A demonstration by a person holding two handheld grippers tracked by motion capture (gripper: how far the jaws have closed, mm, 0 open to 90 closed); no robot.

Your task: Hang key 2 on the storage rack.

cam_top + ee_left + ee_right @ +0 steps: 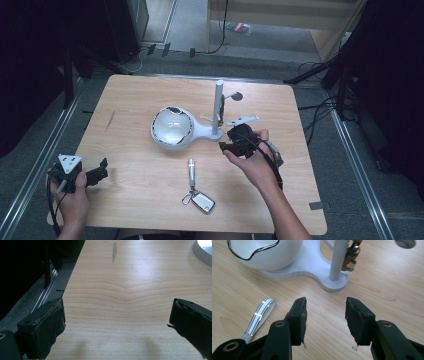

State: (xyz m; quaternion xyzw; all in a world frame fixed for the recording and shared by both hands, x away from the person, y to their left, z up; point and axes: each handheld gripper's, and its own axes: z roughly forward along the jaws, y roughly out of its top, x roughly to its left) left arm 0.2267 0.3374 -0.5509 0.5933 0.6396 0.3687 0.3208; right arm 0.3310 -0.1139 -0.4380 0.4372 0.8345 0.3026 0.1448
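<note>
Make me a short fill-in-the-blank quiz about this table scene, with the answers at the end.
1. The right gripper has nothing between its jaws, so it is ____.
2. The key fob lies on the ____ table.
3. The white stand has a round bowl and an upright ____.
4. The left gripper sits near the table's ____ edge.

Answers: open; wooden; pole; left
</note>
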